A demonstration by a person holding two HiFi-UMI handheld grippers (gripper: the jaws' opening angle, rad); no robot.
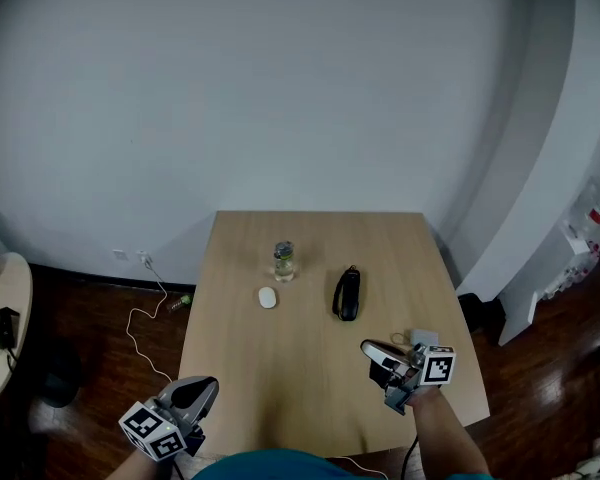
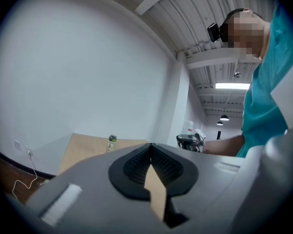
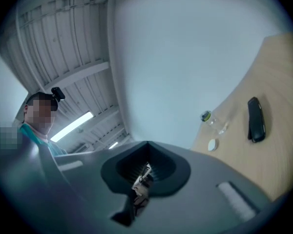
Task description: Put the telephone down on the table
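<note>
The black telephone handset (image 1: 347, 294) lies flat on the wooden table (image 1: 300, 398), right of centre; in the right gripper view the handset (image 3: 255, 119) is far off at the right. My right gripper (image 1: 368, 348) hovers over the table's near right part, short of the handset, shut and empty (image 3: 147, 145). It also shows from the side in the left gripper view (image 2: 189, 141). My left gripper (image 1: 208, 386) is at the table's near left corner, its jaws closed together with nothing in them (image 2: 150, 146).
A small clear bottle (image 1: 284, 260) and a white mouse (image 1: 268, 297) sit left of the handset. A white cable (image 1: 145, 318) trails on the dark floor to the left, by a round side table (image 1: 5, 318). A person in teal stands behind the grippers.
</note>
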